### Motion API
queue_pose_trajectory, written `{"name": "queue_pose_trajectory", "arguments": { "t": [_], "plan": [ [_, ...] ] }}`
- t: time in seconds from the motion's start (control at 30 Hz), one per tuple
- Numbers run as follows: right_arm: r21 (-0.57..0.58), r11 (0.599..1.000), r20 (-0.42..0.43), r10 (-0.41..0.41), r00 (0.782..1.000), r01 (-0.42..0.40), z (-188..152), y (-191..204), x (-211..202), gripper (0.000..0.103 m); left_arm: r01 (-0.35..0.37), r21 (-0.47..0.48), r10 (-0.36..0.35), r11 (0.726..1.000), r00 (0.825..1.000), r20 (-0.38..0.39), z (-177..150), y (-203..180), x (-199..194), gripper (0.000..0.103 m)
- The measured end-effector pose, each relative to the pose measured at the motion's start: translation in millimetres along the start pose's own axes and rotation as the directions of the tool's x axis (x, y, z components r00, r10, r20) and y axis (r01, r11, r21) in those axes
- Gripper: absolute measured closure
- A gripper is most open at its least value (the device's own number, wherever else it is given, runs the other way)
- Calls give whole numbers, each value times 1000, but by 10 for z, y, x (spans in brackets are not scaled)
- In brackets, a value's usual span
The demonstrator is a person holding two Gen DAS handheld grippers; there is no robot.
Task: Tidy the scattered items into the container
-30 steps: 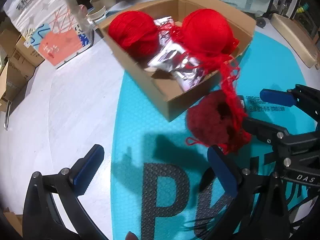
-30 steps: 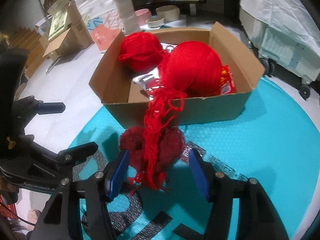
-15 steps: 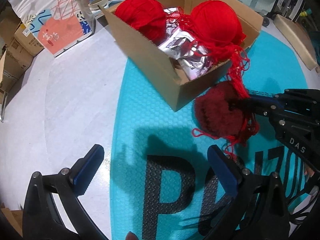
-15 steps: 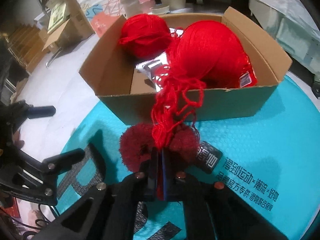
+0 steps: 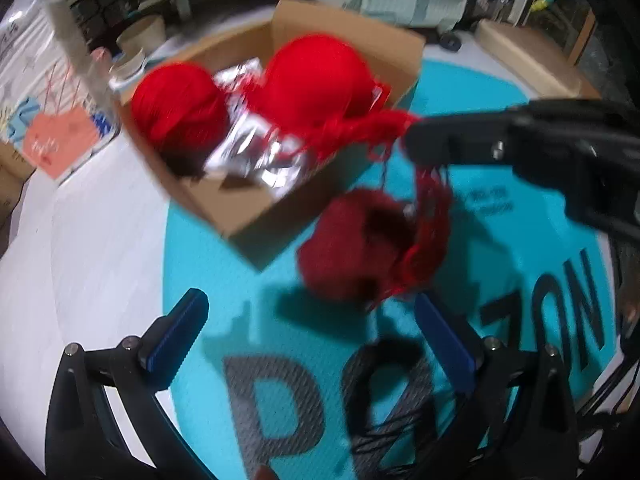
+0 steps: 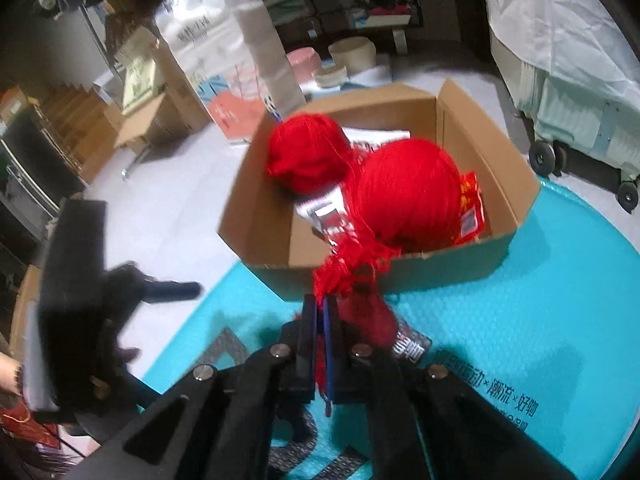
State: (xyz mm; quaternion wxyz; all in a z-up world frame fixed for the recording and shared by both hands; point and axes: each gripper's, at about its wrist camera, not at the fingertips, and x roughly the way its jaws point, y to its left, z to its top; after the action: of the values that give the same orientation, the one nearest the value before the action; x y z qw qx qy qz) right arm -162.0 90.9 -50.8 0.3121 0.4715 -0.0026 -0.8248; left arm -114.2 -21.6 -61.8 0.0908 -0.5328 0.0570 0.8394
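An open cardboard box on the teal mat holds two bright red yarn balls and silver foil packets. Loose red strands trail from the right ball over the box's front wall. My right gripper is shut on that bundle of strands, just above the mat in front of the box. Under it a dark red fuzzy yarn ball lies on the mat, partly hidden in the right wrist view. My left gripper is open and empty, short of the dark ball.
The teal mat with large dark lettering lies on a white floor. A white printed bag, round tubs and cardboard boxes stand behind the box. A covered wheeled unit stands at the right.
My right gripper closed on the loose red strands and lifted them up off the dark red ball. The left gripper shifted sideways, staying open.
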Motion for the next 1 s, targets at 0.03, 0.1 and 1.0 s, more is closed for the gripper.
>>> {"name": "queue_pose_trajectory", "arguments": {
  "t": [0.03,0.1,1.0],
  "plan": [
    [1,1000,10,10,1000,-10,26,3,-45,100,17,4,-17,1000,1000,13,44,-19,-4,0],
    [6,1000,25,20,999,-20,74,7,-88,100,54,16,-55,998,998,38,127,-69,-11,0],
    [4,994,175,104,979,-106,615,3,-740,101,151,19,-152,988,978,143,854,-34,-33,1]
  ]
}}
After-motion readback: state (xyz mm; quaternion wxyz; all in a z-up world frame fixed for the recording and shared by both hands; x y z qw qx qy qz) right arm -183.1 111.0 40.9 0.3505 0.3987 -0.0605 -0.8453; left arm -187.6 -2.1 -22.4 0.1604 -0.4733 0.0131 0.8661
